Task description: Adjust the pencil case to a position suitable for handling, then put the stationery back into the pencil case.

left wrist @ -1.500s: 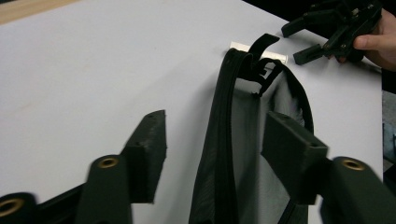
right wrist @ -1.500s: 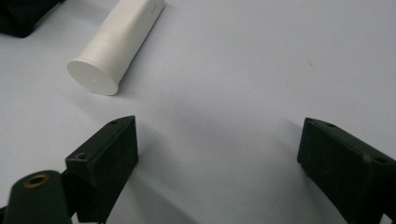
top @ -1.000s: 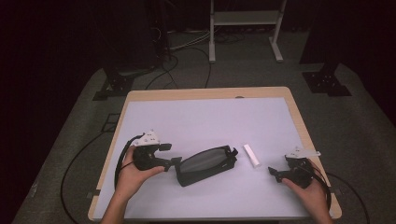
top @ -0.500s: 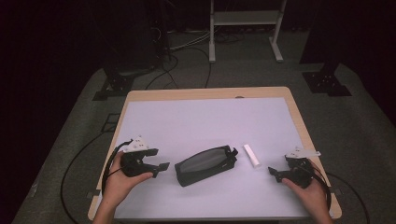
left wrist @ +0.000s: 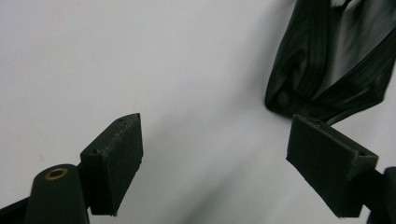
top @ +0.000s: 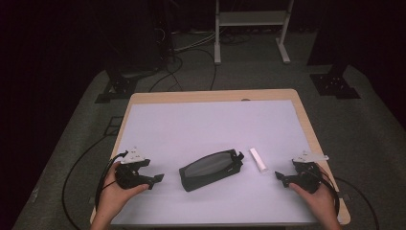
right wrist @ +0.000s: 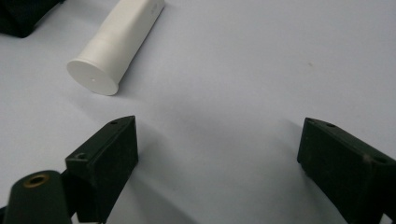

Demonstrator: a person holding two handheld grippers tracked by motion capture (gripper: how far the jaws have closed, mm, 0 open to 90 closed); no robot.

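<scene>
The left gripper [top: 158, 178] rests low at the table's [top: 201, 120] near left, jaws wide apart and empty, aimed at the black pouch [top: 211, 169] mid-table. The right gripper [top: 280, 177], equally spread, faces the white tube [top: 258, 159] beside the pouch.

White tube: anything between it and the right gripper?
Nothing visible. The right gripper sits open on bare table surface, with the white tube lying ahead and to one side of its jaws, apart from them. The black pouch lies beyond the tube.
</scene>
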